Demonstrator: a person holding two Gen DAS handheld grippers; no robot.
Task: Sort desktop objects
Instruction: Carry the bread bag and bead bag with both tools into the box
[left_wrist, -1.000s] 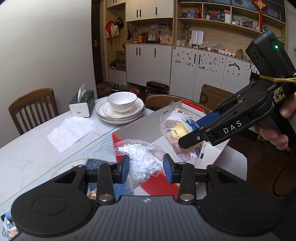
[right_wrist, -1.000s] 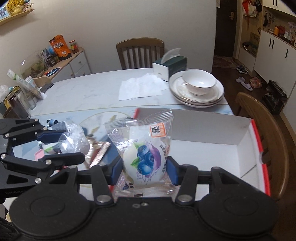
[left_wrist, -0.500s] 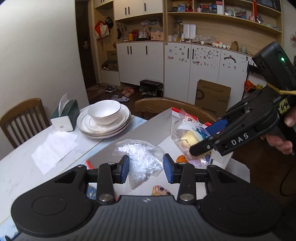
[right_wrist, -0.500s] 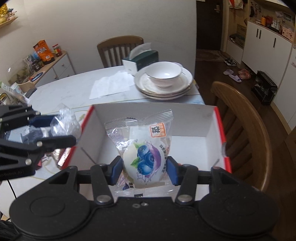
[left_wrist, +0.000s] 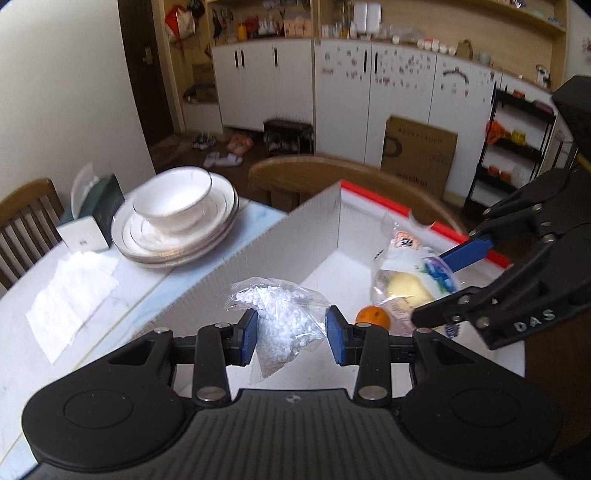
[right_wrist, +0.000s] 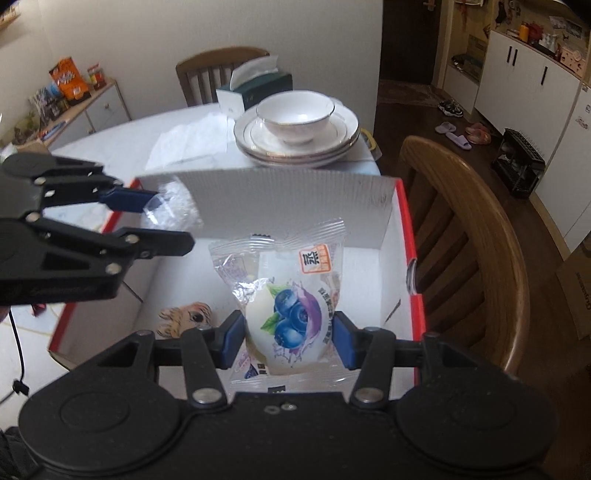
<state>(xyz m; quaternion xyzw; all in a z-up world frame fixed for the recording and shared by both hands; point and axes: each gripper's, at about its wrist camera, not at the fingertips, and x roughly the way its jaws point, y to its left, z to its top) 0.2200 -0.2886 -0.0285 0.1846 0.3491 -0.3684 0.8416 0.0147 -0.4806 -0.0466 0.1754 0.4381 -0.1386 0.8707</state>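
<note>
Gripping a clear bag of white pellets (left_wrist: 282, 325) between the blue pads (left_wrist: 246, 336) of the left gripper (left_wrist: 291, 334), narrowly closed on loose film, above the open white box with red rim (left_wrist: 384, 192). Likewise clamped in the right gripper (right_wrist: 288, 341): a blueberry-print bun packet (right_wrist: 284, 295), upright, pads pressing its lower half. Just beyond the left fingertips, an orange (left_wrist: 373, 317) on the box floor; beside the right fingertips, a tiger-print item (right_wrist: 184, 315). Risks from here: slipping of the slack pellet bag if pinched only by film; dropping onto the orange and rolling it; squashing the soft bun; colliding of the two grippers, working close together over the same box; catching the near wall on release. Farther past the fingers, stacked plates with a bowl (right_wrist: 295, 118) and a tissue box (right_wrist: 255, 88), well apart, unlikely to be disturbed.
</note>
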